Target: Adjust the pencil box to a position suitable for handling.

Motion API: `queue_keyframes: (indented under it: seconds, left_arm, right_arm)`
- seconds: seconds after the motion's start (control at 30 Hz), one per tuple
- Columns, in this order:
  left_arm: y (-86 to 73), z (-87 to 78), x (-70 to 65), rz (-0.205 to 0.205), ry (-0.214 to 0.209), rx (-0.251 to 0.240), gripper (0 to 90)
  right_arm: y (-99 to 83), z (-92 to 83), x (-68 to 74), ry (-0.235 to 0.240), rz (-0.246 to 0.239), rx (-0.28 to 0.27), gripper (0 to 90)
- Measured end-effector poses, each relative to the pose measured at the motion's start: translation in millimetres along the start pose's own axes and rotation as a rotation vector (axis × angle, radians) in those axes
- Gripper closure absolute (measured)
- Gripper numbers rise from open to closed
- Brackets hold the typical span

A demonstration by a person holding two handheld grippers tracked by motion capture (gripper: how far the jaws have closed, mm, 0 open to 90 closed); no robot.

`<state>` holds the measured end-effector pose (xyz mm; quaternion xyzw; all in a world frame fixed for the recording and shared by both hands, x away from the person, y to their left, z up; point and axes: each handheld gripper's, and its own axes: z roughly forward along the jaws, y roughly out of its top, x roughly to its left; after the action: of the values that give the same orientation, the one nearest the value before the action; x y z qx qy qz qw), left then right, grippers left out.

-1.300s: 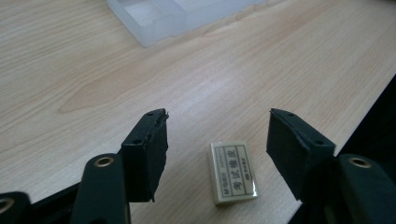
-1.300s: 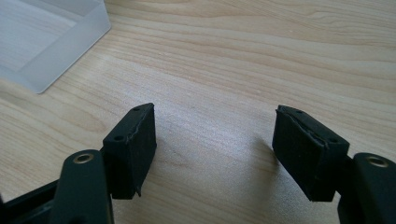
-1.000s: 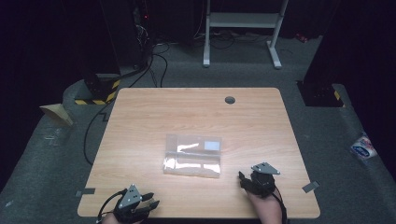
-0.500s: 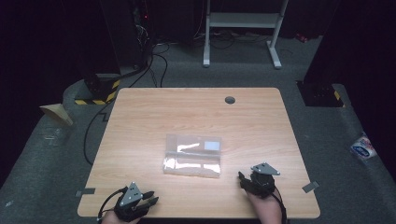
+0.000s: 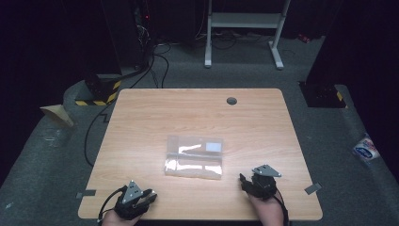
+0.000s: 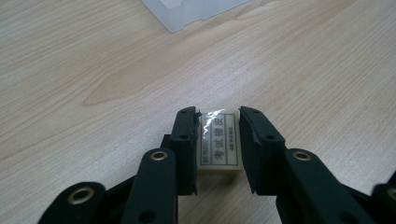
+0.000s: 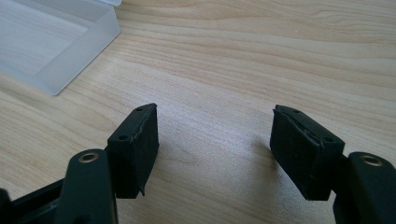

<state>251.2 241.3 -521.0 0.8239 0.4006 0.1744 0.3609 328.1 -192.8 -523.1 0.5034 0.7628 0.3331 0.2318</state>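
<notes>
Small cream-white eraser (image 6: pixel 220 140) in a glossy wrapper printed with dark characters, lying flat on the worktop (image 6: pixel 303 70) at lower centre of the left gripper view, clamped at both sides between the left tool (image 6: pixel 218 128) and its black jaws.

1. In the left gripper view, the eraser (image 6: pixel 219 142) sits between the jaws of the left gripper (image 6: pixel 218 140); both of its side faces are hidden behind them, and its printed label is too small to read.
2. The clear box (image 6: pixel 187 11) is cut off by the top edge there.
3. In the right gripper view, the clear box (image 7: pixel 51 46) runs off the top left corner.
4. From above, both forearms are cut off at the tabletop's (image 5: pixel 141 122) near edge.
</notes>
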Motion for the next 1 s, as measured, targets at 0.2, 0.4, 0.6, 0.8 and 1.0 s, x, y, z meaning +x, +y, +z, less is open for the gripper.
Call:
queue_keyframes:
  seconds: [0.2,0.4,0.6,0.8,1.0]
  left_arm:
    - [9.3,-1.3,-0.6,-0.008,0.012,-0.036,68.1]
    - [16.4,-5.8,1.4,-0.002,0.031,-0.069,68.0]
    - [28.0,-11.4,8.6,-0.049,0.034,-0.117,68.0]
    - [48.8,-3.5,7.7,-0.046,0.047,-0.140,68.0]
    - [73.6,12.8,7.4,-0.052,0.061,-0.159,68.0]
  right_arm:
    - [0.0,-0.3,0.1,0.003,0.002,-0.002,32.4]
    - [0.3,0.2,0.6,0.009,-0.001,0.004,33.0]
    - [4.3,1.5,-4.2,0.017,-0.006,0.010,34.4]
    - [6.7,3.4,-14.6,0.003,-0.037,0.039,35.5]
    - [1.1,1.9,-17.3,0.030,-0.030,0.021,34.4]
